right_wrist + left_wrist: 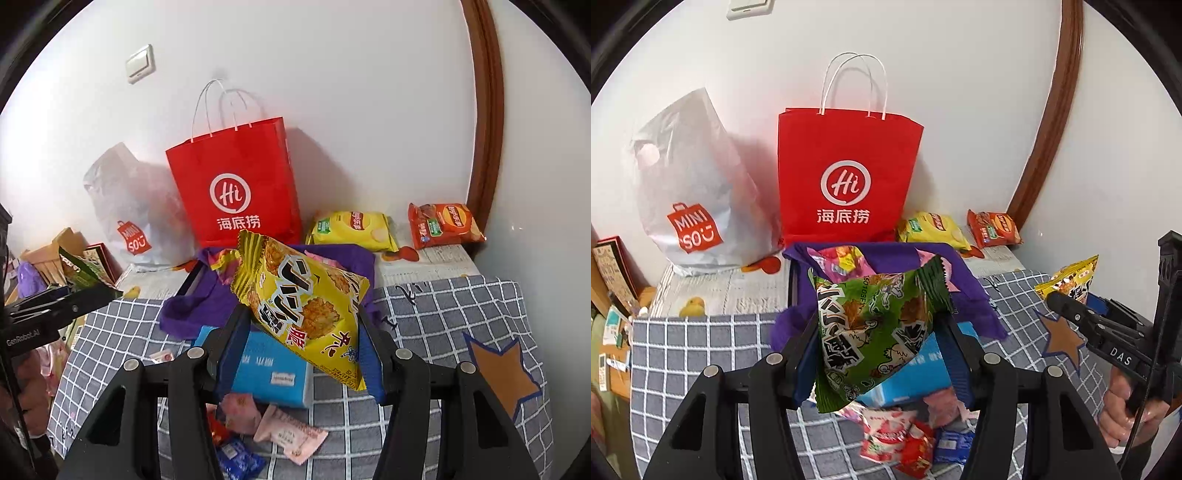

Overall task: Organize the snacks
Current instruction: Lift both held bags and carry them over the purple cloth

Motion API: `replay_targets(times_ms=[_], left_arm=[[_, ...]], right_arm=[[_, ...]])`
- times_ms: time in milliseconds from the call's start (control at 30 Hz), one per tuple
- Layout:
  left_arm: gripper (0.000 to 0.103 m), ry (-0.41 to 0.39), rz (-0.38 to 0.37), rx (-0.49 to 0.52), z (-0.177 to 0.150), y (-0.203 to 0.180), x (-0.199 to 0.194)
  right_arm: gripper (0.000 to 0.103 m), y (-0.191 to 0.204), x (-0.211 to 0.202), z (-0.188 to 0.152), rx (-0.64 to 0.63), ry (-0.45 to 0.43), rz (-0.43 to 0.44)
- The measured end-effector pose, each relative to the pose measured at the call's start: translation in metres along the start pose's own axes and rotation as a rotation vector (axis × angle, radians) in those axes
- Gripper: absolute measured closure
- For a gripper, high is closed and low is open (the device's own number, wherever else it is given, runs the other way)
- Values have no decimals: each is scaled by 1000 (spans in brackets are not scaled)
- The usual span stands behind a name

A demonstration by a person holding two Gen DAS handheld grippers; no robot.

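My left gripper (pixel 879 339) is shut on a green snack packet (pixel 875 332) and holds it above a purple bag (pixel 886 258) that has snacks inside. My right gripper (pixel 301 325) is shut on a yellow snack packet (pixel 306 306), also held over the purple bag (pixel 207 306). A blue box (pixel 273 369) lies under both packets. Small pink, red and blue packets (pixel 288 432) lie on the checked cloth in front. Each gripper shows at the edge of the other's view: the right (pixel 1071 302), the left (pixel 85 284).
A red paper bag (pixel 846 173) and a grey plastic bag (pixel 690 192) stand against the back wall. A yellow chip bag (pixel 351 229) and an orange chip bag (pixel 443 225) lie at the back right. A brown door frame (pixel 487 110) rises on the right.
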State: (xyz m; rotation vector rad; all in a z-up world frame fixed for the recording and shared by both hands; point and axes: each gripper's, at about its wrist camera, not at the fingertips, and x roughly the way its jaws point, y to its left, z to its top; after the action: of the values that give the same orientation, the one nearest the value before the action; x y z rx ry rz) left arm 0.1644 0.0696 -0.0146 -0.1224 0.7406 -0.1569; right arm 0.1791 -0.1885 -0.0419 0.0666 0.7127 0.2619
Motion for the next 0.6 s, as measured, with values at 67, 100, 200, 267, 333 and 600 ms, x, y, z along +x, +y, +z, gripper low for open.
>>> replay_targets(times_ms=[67,100,200,267,333,600], left_arm=[[46,2,4,5,5,3,5],[46,3,5,8,8,4,8],[46,5,1,9,17,9,16],[46,5,0,14,22,11,21],[46,4,1,17,28,14,28],[46,31,-24,-12,46,27,70]], right_arm=[[48,-1,8,5,6,5,0],[48,-2,11,7,10,5,-3],[48,-2,24,13,9,5,-13],[48,-2,33,18,10,10,-18],[48,-2,44,22,12,17,-16],[48,1,85,35,2,40,-34]])
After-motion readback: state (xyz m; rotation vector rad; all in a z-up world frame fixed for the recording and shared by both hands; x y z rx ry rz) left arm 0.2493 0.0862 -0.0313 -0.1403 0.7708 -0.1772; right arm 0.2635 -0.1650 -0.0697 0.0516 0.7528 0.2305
